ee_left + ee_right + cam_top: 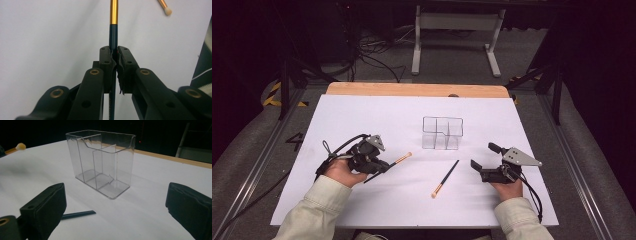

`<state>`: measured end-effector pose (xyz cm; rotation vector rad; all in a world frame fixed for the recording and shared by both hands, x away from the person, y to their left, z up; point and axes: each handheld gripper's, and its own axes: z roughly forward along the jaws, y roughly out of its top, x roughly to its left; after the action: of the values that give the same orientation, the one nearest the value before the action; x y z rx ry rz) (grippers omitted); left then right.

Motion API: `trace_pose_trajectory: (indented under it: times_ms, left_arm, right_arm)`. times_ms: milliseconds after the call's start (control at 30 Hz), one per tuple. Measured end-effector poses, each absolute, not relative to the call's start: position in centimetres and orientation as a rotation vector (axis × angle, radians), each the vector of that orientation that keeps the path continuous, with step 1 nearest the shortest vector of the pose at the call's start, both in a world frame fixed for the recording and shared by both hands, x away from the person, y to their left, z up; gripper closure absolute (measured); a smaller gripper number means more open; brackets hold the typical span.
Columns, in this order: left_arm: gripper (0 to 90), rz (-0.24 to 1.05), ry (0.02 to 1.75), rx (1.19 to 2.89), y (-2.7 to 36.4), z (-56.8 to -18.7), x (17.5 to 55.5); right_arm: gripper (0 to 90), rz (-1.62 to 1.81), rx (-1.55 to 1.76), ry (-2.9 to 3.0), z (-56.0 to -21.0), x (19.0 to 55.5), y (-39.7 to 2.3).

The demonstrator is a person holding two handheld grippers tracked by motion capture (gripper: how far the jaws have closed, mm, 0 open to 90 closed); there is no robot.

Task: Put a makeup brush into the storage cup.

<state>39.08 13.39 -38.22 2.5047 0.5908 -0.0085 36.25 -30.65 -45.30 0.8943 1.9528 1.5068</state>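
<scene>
My left gripper is shut on the dark handle of a makeup brush, held just above the white table; its gold ferrule and pale tip point toward the middle. In the left gripper view the jaws pinch the handle, and the brush runs straight up from them. A second brush lies loose on the table, tip toward me. A clear plastic organizer with compartments stands upright behind it. My right gripper is open, and faces the organizer with nothing between its jaws.
The white sheet covers a wooden table whose far edge shows. The loose brush's handle end lies just ahead of the right gripper's left jaw. Metal stand legs and cables lie on the floor beyond the table.
</scene>
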Motion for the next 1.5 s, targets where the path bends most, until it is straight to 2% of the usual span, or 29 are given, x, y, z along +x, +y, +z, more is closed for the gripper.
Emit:
trace_pose_trajectory:
  times_ms: [967, 1267, 1500]
  left_arm:
    - [82.6, 0.159, 0.486, 2.160, 15.3, -36.0, 37.8]
    - [82.7, 0.175, 0.474, 1.985, 15.9, -36.3, 37.8]
    - [82.7, 0.200, 0.445, 1.926, 16.1, -36.3, 37.8]
  right_arm:
    - [3.9, 1.508, 0.895, 1.953, -45.3, 36.2, -30.6]
    - [3.9, 1.509, 0.895, 1.954, -45.3, 36.2, -30.6]
    - [3.9, 1.511, 0.897, 1.954, -45.3, 36.2, -30.7]
